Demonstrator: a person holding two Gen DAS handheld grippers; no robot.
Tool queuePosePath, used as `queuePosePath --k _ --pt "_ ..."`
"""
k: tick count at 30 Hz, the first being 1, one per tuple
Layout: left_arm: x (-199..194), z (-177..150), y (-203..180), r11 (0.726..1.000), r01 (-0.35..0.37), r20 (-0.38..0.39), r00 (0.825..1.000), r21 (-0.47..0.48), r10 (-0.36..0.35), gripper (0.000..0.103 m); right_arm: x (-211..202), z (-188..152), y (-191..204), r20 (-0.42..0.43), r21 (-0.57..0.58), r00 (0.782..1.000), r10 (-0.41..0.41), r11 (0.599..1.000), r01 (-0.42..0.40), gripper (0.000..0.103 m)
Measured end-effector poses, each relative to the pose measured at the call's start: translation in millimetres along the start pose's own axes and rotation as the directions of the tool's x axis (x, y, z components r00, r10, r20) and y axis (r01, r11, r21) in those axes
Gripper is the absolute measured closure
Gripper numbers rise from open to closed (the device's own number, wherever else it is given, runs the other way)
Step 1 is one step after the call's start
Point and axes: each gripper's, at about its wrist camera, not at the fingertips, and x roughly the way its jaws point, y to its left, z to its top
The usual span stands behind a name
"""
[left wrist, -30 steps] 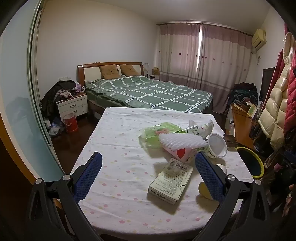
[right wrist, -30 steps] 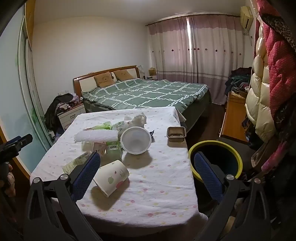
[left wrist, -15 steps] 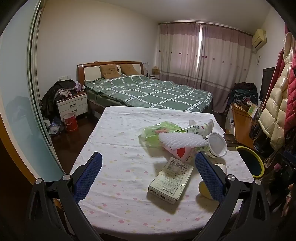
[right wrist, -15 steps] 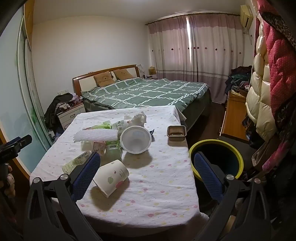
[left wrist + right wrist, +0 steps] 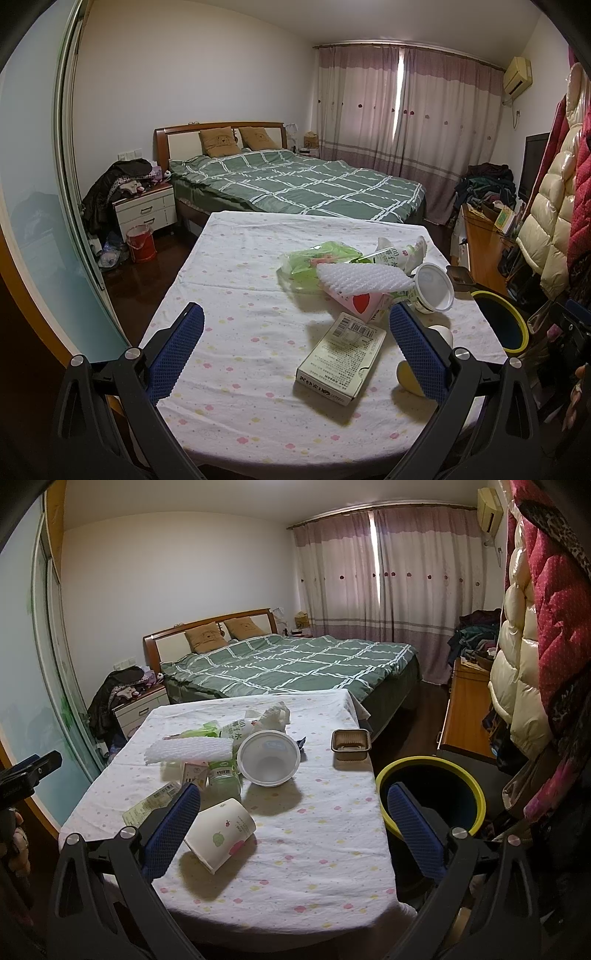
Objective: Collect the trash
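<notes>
Trash is lying scattered over the near and right-hand part of a table (image 5: 325, 853) draped in a flower-dotted cloth, with a yellow-rimmed bin (image 5: 430, 766) standing just off the table's right edge. Both grippers are hovering above the near edge, the left gripper (image 5: 295, 349) and the right gripper (image 5: 293, 825) each with jaws spread wide and holding nothing.

Largest is the white foam sheet (image 5: 364, 275), resting on top of the pile, its long axis running left to right in the left wrist view; it is probably feather-light and squashy, best pinched at one end. The flat box (image 5: 341, 360) is lying label up, its long axis running from the near side toward the pile; it looks stiff and light, and its narrow sides are offering the surest grip. The white tub (image 5: 268, 758) is tipped on its side, its mouth facing the right gripper; the thin rim is likely flexible and easy to pinch. The paper cup (image 5: 221, 834) is lying on its side just beside the right gripper's left finger, its mouth pointing toward the tub; it would probably crush under a hard squeeze, so the rim is the place to take it. The small brown tray (image 5: 351, 743) is sitting upright near the table's right edge.
</notes>
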Motion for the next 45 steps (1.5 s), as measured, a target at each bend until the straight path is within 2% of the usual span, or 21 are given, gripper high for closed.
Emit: queuePosePath --k 45 --pt "2.0 -0.1 0.0 1.000 0.001 -0.006 1.000 0.001 -0.001 0.004 4.6 -2.1 -3.9 -0.018 0.014 1.000 0.004 1.000 -0.004 0.006"
